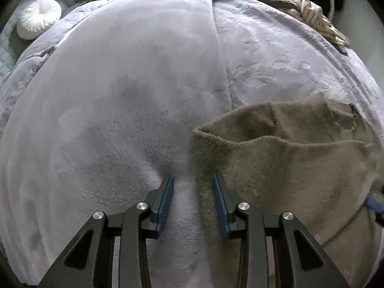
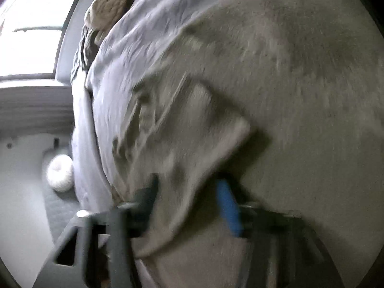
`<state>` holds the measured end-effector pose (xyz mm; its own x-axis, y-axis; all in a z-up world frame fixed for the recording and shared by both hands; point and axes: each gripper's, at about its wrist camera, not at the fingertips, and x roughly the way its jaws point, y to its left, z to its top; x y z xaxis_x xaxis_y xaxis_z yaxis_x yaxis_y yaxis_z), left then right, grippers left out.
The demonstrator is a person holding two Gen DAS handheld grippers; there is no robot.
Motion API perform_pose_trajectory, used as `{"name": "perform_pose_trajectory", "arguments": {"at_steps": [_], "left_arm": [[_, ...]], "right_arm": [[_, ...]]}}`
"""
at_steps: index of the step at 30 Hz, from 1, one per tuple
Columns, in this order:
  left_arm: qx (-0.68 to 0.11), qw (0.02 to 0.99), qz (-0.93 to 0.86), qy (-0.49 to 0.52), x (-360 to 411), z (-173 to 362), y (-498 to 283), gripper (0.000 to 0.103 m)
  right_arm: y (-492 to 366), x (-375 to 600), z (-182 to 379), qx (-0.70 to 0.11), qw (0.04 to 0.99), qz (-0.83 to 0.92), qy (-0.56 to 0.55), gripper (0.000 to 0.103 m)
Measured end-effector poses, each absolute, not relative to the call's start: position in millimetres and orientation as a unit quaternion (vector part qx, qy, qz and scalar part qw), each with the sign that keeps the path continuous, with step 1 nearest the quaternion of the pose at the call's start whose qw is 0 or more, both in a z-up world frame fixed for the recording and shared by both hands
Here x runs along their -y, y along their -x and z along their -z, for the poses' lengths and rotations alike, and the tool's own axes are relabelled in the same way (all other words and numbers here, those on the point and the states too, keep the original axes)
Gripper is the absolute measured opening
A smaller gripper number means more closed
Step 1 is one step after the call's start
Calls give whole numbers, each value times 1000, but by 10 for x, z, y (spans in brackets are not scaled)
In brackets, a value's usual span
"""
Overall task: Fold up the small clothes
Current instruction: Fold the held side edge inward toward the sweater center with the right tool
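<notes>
Sock (image 1: 288,158) beige, rumpled on grey fleece blanket (image 1: 120,96) | left gripper (image 1: 193,187) wide, straddling sock edge | right gripper (image 2: 189,192) blurred, sock fold between its fingers, grip unclear | white round cushion (image 1: 39,18) far corner | window (image 2: 36,28) bright

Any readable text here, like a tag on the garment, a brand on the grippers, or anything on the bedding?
None can be read.
Brown garment: no tag or print showing in the left wrist view; the right wrist view is motion-blurred.
Left gripper: plain black fingers, blue pads, no marking.
Right gripper: too blurred to tell.
Grey blanket and white cushion: no lettering.
</notes>
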<state>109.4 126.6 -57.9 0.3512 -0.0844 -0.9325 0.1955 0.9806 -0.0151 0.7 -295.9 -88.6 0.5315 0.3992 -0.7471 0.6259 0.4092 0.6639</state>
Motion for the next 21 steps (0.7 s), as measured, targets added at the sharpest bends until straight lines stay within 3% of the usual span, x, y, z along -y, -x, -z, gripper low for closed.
{"name": "perform_pose_trajectory", "arguments": {"at_steps": [5,10,21], "left_arm": [[-563,822,71,-53,-1283,611,-1077,36],[-561,823,63,-59,-1208,671,-1095,41],[-557,826,55,-69,-1080,403,-983,42]], "right_arm": [[-155,2906,580,-497,745,86,-436,7],[226,3230,915,-515,700,111,-483,8],[364,3339,438,-509,766,98,-380,9]]}}
